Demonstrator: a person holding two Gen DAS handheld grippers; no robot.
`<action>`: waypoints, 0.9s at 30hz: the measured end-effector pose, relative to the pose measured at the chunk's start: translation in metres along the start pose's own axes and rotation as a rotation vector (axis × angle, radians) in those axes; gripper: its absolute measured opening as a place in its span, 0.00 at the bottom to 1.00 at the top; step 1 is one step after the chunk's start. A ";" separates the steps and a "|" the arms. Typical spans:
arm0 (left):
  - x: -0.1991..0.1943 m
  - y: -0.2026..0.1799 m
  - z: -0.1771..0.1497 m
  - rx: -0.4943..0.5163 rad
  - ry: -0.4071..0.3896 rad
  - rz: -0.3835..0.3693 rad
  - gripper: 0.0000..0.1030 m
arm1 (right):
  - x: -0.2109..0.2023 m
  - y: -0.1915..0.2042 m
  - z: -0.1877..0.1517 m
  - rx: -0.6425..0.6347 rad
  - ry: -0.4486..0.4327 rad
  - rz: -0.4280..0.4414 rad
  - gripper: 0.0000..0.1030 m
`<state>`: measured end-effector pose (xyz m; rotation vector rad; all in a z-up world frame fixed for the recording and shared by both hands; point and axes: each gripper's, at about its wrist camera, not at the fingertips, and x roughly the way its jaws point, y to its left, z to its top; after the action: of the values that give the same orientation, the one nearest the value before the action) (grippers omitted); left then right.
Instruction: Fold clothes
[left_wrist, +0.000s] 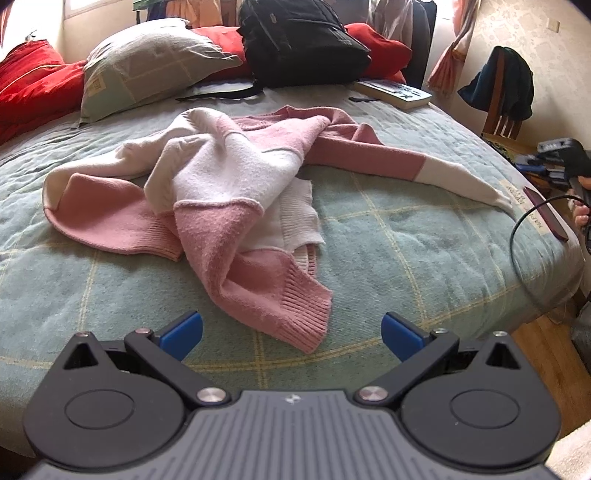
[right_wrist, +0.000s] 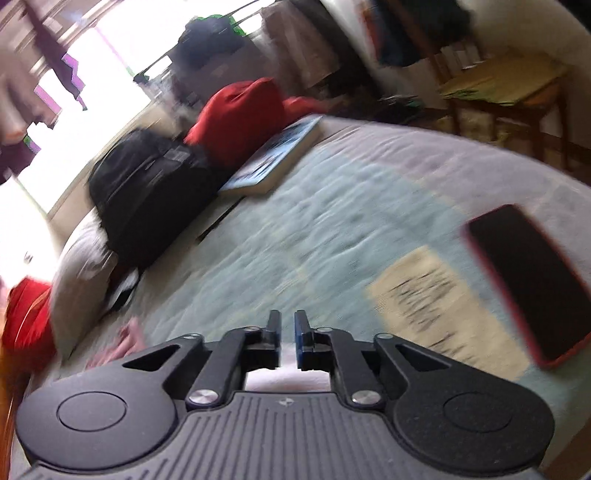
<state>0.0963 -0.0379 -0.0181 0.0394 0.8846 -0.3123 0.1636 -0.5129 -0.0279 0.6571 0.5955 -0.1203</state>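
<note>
The pink-and-white sweater (left_wrist: 221, 192) lies crumpled in a heap mid-bed (left_wrist: 406, 236), one sleeve trailing toward the bed's right edge near a phone (right_wrist: 532, 280). No fold shows; all the folding appears left. Left claw (left_wrist: 291, 332) hovers wide before the hem. Right claw (right_wrist: 287, 332) is nearly closed; pale fabric shows behind its fingers, a grip unclear.

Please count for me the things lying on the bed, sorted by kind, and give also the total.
Sweater, pink and white: 1
Pillow, grey-green: 1
Red cushions or bedding: 2 visible masses
Black backpack: 1
Book: 1
Phone, red case: 1
Total: 7
</note>
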 end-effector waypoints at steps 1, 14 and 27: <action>0.000 -0.001 0.000 0.004 0.001 -0.002 0.99 | 0.004 0.007 -0.004 -0.014 0.018 0.031 0.24; 0.006 -0.005 0.002 0.021 0.026 0.006 0.99 | 0.081 0.144 -0.052 -0.332 0.179 0.302 0.61; 0.022 0.011 0.004 -0.018 0.065 0.027 0.99 | 0.198 0.175 -0.047 -0.440 0.443 0.338 0.77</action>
<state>0.1151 -0.0339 -0.0335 0.0450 0.9509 -0.2795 0.3555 -0.3305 -0.0737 0.3439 0.8928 0.4738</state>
